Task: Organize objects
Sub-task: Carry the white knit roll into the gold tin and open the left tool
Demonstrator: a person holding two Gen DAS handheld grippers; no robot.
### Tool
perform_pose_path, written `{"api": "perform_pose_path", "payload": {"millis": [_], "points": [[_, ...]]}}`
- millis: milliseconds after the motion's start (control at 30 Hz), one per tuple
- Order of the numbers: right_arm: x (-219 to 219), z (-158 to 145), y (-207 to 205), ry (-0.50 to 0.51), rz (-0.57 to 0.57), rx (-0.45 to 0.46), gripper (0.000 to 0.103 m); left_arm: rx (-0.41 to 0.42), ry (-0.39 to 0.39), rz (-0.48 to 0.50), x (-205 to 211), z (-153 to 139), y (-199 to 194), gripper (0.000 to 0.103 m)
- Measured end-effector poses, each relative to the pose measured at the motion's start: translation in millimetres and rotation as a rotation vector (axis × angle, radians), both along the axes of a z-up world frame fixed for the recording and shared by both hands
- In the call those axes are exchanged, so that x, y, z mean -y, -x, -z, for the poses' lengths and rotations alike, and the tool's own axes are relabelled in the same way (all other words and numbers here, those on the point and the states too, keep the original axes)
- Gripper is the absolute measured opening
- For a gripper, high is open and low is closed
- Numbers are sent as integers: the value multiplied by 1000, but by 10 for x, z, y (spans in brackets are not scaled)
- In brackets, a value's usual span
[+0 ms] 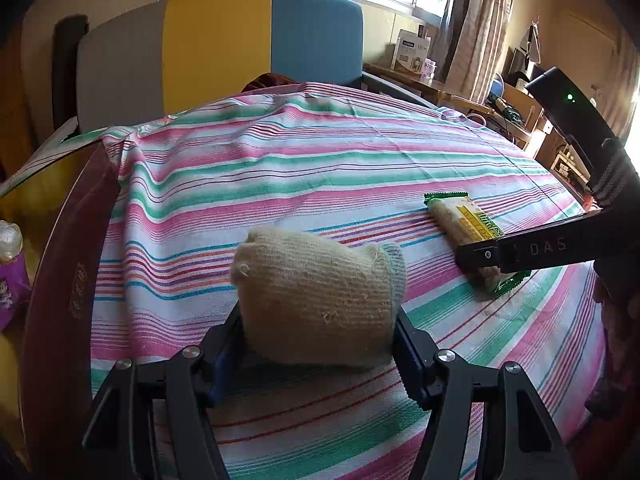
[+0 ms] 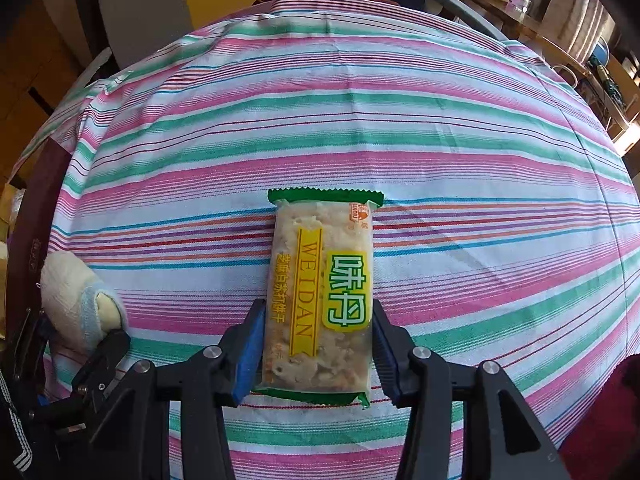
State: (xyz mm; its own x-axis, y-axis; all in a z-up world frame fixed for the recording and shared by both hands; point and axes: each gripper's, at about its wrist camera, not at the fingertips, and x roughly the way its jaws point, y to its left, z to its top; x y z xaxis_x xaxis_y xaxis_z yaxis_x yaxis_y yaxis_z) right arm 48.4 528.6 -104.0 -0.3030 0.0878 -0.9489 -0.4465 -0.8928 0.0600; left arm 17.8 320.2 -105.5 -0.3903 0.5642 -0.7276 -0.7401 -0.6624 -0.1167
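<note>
A rolled cream knitted sock [image 1: 316,296] lies on the striped cloth [image 1: 280,168] between the jaws of my left gripper [image 1: 318,344], which press on both its sides. It also shows in the right wrist view [image 2: 76,300] at the far left. A clear cracker packet with green ends and yellow label [image 2: 320,296] lies lengthwise between the jaws of my right gripper [image 2: 318,344], which touch both its long edges. In the left wrist view the packet [image 1: 464,224] lies at the right, partly under the right gripper [image 1: 480,258].
The table is covered with a pink, green and white striped cloth [image 2: 360,120]. A grey, yellow and blue chair back [image 1: 220,48] stands behind the far edge. A dark red box [image 1: 68,272] lies along the left edge. Cluttered shelves [image 1: 520,112] stand at the right.
</note>
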Motion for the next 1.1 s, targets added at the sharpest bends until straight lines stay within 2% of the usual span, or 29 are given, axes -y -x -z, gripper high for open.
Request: {"api": "perform_pose_path", "payload": {"millis": [367, 567, 700, 800, 900, 933, 1033, 1100], "points": [[117, 23, 47, -92, -66, 9, 48, -3, 1, -2, 34, -12, -24, 62], [216, 126, 108, -93, -73, -2, 48, 8, 18, -12, 99, -78, -65, 62], [225, 137, 116, -99, -79, -6, 48, 45, -66, -8, 290, -394, -80, 62], [205, 90, 80, -101, -80, -7, 48, 86, -132, -54, 542, -748, 124, 62], [223, 79, 56, -109, -83, -7, 48, 68, -169, -126, 862, -1072, 454, 62], [260, 54, 21, -110, -83, -7, 48, 83, -164, -156, 966, -1115, 607, 62], [268, 47, 17, -113, -84, -6, 48, 197, -145, -256, 1278, -1077, 1103, 62], [269, 40, 12, -112, -84, -6, 48, 223, -119, -300, 1421, -1013, 1348, 62]]}}
